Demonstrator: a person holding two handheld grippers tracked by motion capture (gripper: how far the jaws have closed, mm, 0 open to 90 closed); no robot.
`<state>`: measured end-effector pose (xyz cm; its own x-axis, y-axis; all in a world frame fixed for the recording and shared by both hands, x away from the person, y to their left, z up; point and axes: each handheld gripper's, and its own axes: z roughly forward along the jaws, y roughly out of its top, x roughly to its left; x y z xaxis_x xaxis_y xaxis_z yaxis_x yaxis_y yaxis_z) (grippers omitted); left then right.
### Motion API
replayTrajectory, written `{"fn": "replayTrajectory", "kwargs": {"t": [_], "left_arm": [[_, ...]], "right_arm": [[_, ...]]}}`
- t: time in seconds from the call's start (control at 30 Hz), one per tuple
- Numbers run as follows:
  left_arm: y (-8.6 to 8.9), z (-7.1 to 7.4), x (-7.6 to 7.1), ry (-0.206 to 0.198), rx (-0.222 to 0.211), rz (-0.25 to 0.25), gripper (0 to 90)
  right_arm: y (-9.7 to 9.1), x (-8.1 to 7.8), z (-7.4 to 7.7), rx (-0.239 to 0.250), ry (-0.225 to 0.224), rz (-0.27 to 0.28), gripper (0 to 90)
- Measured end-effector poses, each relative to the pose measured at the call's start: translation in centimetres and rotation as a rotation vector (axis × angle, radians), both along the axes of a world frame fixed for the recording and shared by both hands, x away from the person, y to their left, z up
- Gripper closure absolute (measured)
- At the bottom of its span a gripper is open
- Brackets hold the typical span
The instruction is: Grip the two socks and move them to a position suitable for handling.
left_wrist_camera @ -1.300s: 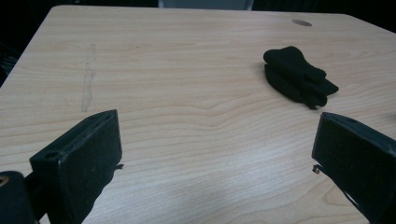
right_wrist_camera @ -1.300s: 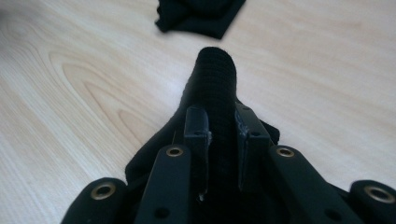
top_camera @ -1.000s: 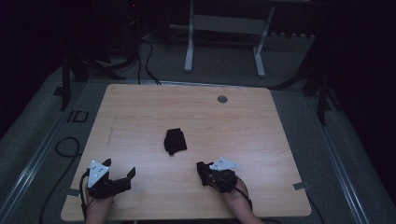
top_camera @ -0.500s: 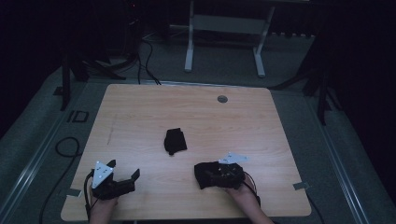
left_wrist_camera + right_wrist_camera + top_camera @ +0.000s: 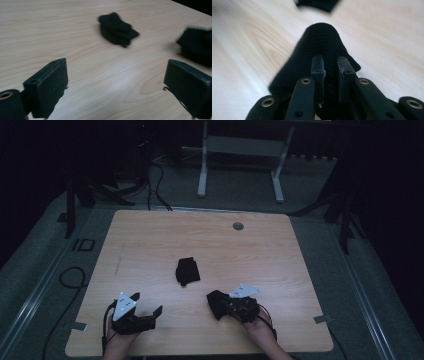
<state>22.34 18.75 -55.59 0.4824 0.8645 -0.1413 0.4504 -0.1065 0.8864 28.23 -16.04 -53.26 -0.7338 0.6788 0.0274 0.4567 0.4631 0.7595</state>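
- At near table edge (image 5: 300, 340): right gripper (image 5: 216, 301) low over the wood, jaws just drawn nearly together on a black sock (image 5: 322, 42); cloth between the pads, grip appears made.
- Near left: left gripper (image 5: 148, 307) with jaws wide apart, nothing between them, pointed toward table centre.
- Mid-table: second black sock (image 5: 187, 270), crumpled, lying apart from both grippers, untouched.
- Far side: small round grommet (image 5: 238, 226) in the tabletop, well clear of the work.
- Judged progress: early; one sock seized, not lifted; pairing or folding with the other sock outstanding.
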Motion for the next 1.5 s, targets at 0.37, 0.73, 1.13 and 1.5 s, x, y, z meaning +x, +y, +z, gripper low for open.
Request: {"fn": "replayTrajectory", "kwargs": {"t": [0.37, 0.73, 1.13, 1.5], "left_arm": [[-6.4, 2.1, 0.9, 0.032, -0.103, -0.323, 37.1], [-9.1, 4.1, 1.7, -0.017, -0.165, -0.495, 51.7], [-9.4, 4.5, 1.6, -0.014, -0.118, -0.489, 85.4], [-8.6, 5.4, 1.4, -0.019, -0.081, -0.468, 86.0]], "right_arm": [[0.7, -3.0, 6.1, 0.142, -0.090, 0.119, 78.2], [1.5, -3.4, 6.4, 0.158, -0.090, 0.141, 77.6], [0.9, -3.3, 6.4, 0.157, -0.098, 0.142, 77.2], [-0.3, -3.0, 7.4, 0.191, -0.117, 0.123, 82.8]]}}
